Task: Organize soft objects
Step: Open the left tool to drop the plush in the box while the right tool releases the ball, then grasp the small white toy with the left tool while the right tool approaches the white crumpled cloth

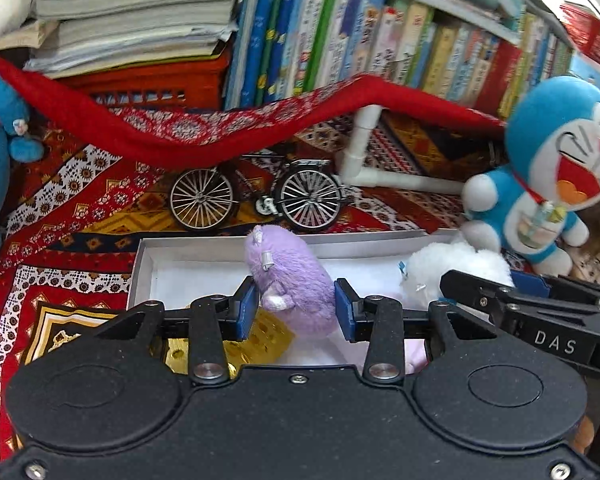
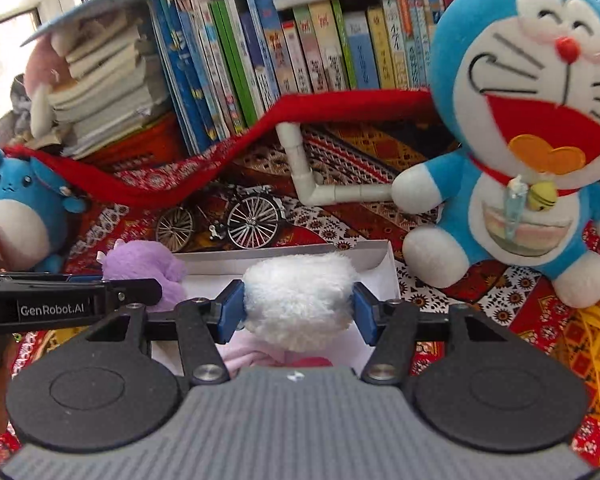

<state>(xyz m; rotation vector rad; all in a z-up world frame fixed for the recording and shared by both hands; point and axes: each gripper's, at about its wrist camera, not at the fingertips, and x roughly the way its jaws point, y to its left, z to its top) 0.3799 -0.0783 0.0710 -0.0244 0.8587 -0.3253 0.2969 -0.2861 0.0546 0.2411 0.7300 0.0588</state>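
My left gripper (image 1: 296,304) is shut on a small purple plush toy (image 1: 292,276), held over the white cardboard box (image 1: 172,256). My right gripper (image 2: 298,306) is shut on a fluffy white plush toy (image 2: 300,296), held over the right part of the same box (image 2: 384,260). From the left wrist the white plush (image 1: 456,268) and the right gripper's black body show at the right; from the right wrist the purple plush (image 2: 148,268) shows at the left. Pink soft fabric (image 2: 252,354) lies inside the box beneath the white plush.
A large blue-and-white cat plush (image 2: 532,128) sits right of the box, a blue round plush (image 2: 16,208) at the left. Behind the box stand a model bicycle (image 1: 256,196), a white pipe frame (image 1: 364,156), a draped red cloth (image 1: 180,140) and shelves of books (image 1: 340,28).
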